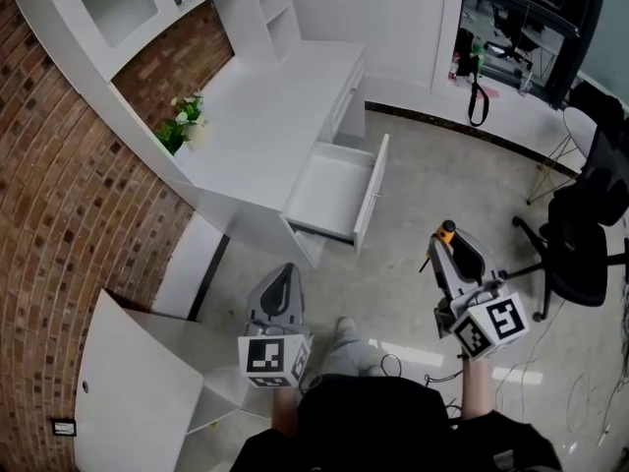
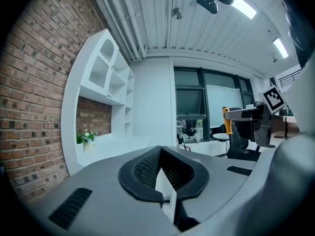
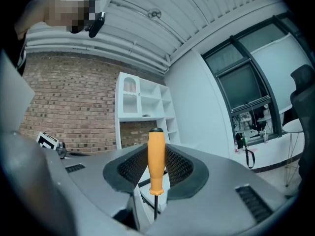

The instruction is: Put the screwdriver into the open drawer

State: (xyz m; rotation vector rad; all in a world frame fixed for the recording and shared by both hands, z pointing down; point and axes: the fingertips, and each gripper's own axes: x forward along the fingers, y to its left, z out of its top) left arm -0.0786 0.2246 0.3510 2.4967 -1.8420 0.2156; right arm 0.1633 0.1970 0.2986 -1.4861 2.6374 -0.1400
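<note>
Right fingers [image 3: 129,169] on upright screwdriver [image 3: 156,157], handle up

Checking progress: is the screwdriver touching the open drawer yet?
Apart. The head view shows the screwdriver held in the right gripper, with a stretch of floor between it and the drawer.
</note>
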